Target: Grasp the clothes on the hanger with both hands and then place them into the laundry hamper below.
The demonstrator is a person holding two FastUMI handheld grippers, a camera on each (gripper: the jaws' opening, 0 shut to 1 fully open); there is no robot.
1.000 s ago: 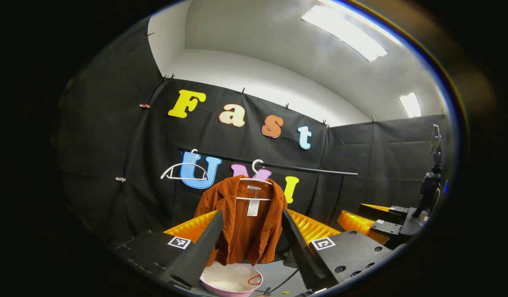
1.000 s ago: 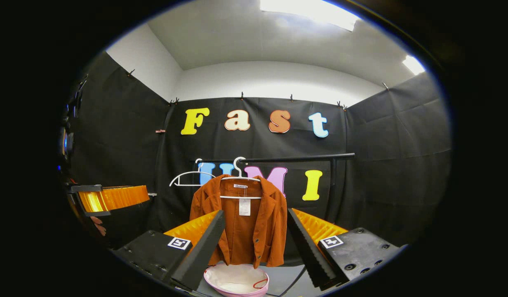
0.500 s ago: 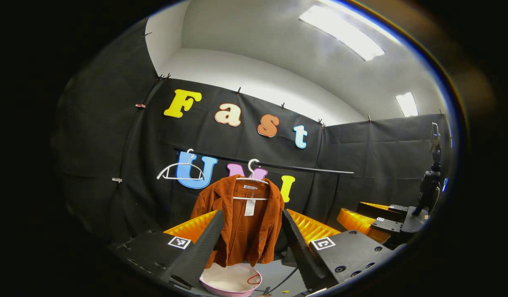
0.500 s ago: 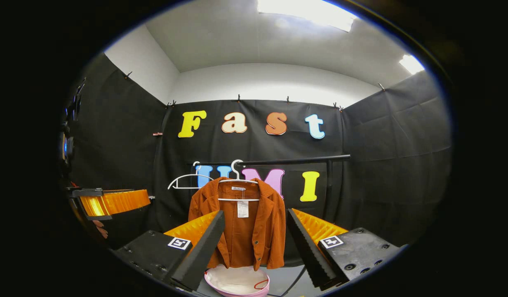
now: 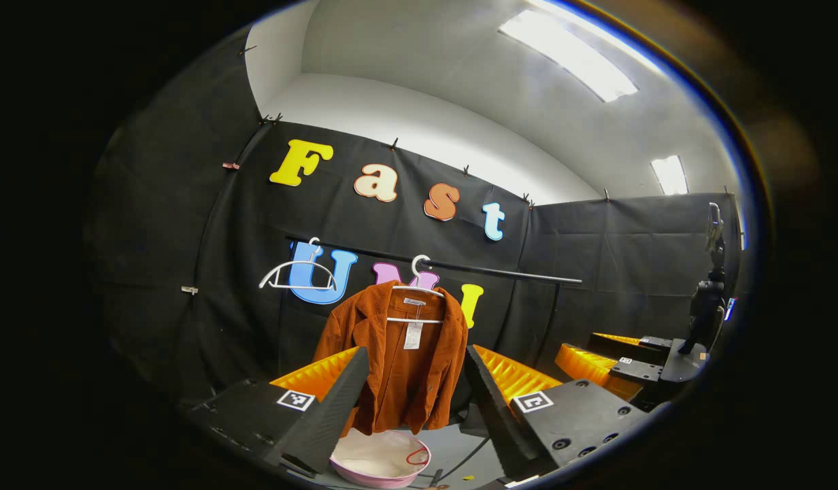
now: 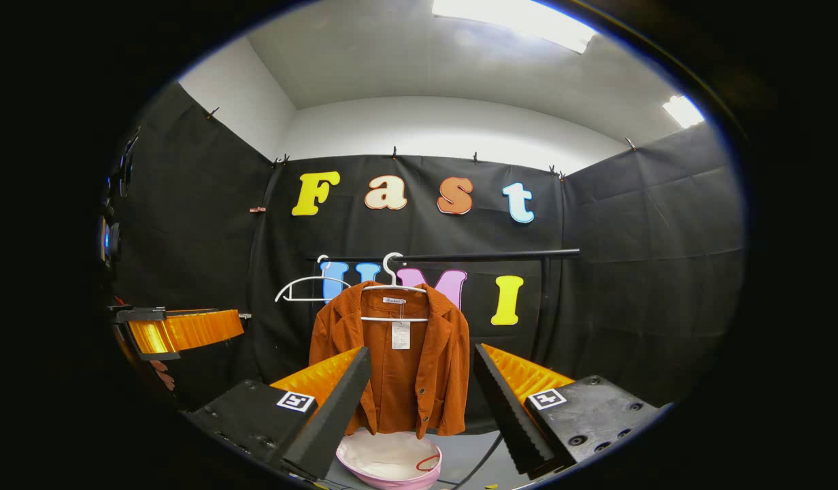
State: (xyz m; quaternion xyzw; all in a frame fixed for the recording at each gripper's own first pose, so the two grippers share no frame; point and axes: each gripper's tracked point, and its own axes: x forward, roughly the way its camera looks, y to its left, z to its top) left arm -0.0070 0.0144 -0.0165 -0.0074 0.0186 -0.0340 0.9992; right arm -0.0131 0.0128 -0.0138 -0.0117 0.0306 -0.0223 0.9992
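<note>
Rust-brown corduroy jacket (image 6: 392, 361): hangs open-fronted on a white hanger (image 6: 394, 289) from the black rail (image 6: 487, 256). Pink laundry hamper (image 6: 392, 463) directly below, white lining inside, no garment in it. Spare hanger (image 6: 310, 289) alongside. Left gripper (image 5: 412, 398) and right gripper (image 6: 422, 401): both spread wide, grasping nothing, well short of the jacket.

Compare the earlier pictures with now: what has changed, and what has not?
Little changed: both views shifted slightly, so the hands drifted a bit. Nothing was gripped or released. The jacket stays on its hanger, the hamper below it, and both the left claw and right claw stay open.
</note>
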